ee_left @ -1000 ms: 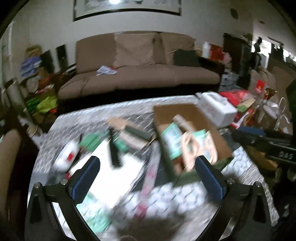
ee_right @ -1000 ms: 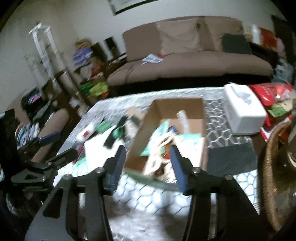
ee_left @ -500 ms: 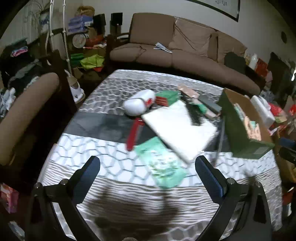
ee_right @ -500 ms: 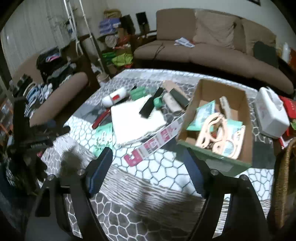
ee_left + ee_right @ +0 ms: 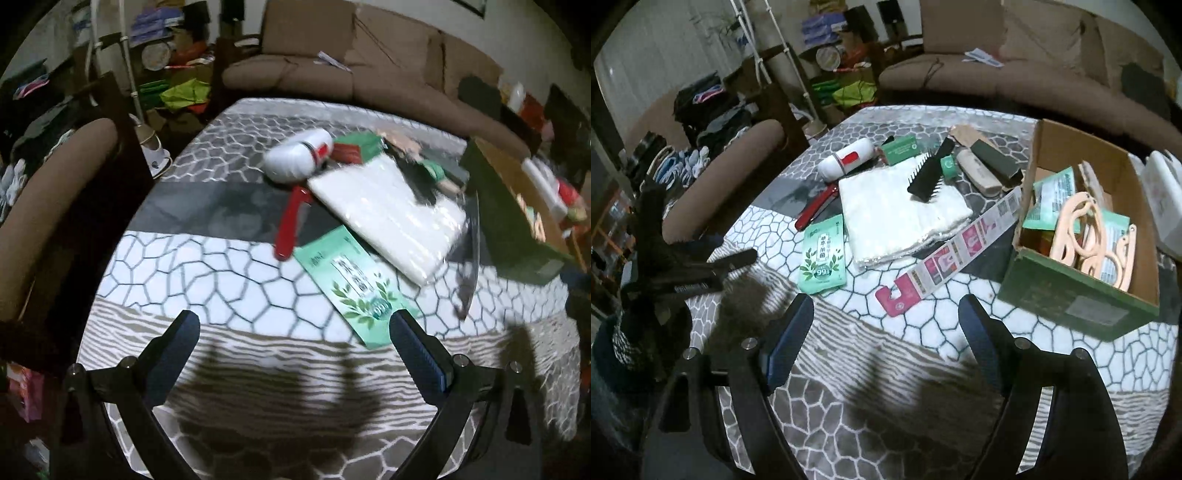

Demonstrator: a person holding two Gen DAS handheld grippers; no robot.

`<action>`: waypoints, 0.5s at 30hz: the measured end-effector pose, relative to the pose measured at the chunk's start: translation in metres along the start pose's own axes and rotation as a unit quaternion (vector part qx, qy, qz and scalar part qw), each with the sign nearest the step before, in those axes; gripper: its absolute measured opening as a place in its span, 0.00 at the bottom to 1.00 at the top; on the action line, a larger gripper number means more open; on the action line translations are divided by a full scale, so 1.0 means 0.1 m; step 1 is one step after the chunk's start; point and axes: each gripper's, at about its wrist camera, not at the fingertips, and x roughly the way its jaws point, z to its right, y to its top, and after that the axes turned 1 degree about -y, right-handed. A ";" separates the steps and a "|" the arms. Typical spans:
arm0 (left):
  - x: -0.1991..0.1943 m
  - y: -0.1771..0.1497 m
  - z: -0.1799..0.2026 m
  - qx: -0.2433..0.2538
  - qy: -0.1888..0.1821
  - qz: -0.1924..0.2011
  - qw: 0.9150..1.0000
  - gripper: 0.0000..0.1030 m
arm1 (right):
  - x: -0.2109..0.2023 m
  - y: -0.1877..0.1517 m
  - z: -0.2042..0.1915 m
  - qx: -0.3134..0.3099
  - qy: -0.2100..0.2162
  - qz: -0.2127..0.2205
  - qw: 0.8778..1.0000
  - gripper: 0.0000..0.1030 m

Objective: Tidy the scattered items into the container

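An open cardboard box (image 5: 1082, 295) with green sides stands at the table's right and holds peach hangers and green packets. Left of it lie a long pink card strip (image 5: 953, 254), a white folded pack (image 5: 901, 214) with a black comb (image 5: 927, 177) on it, a green wipes packet (image 5: 822, 258), a red-handled tool (image 5: 816, 208) and a white roller case (image 5: 846, 162). My right gripper (image 5: 886, 301) hangs open just before the strip's pink end. My left gripper (image 5: 293, 319) is open and empty, with the wipes packet (image 5: 354, 284) just ahead of its right finger.
A patterned cloth covers the table (image 5: 923, 369). A brown chair (image 5: 55, 192) stands close at the left edge, and a brown sofa (image 5: 1015, 74) runs behind. A white tissue box (image 5: 1161, 199) sits right of the cardboard box. Clutter fills the shelves (image 5: 701, 110) at the far left.
Both grippers have come down and swung left, from over the box to the scattered items. The right jaws have spread wider. The wipes packet now sits closer to the left gripper.
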 end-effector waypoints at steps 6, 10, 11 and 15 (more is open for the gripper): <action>0.26 -0.09 0.21 0.002 -0.022 -0.038 0.999 0.99 | 0.10 -0.02 0.15 0.022 -0.012 -0.018 1.000 0.77; 0.36 -0.12 0.44 0.049 -0.003 -0.016 0.999 0.87 | 0.11 -0.03 0.24 0.046 0.003 -0.019 0.999 0.77; 0.39 -0.12 0.48 0.059 0.004 -0.012 0.998 0.82 | 0.11 -0.02 0.24 0.052 0.011 -0.019 0.998 0.77; 0.56 -0.17 0.64 0.103 0.010 -0.036 0.994 0.44 | 0.15 -0.02 0.21 0.057 0.027 -0.022 0.998 0.77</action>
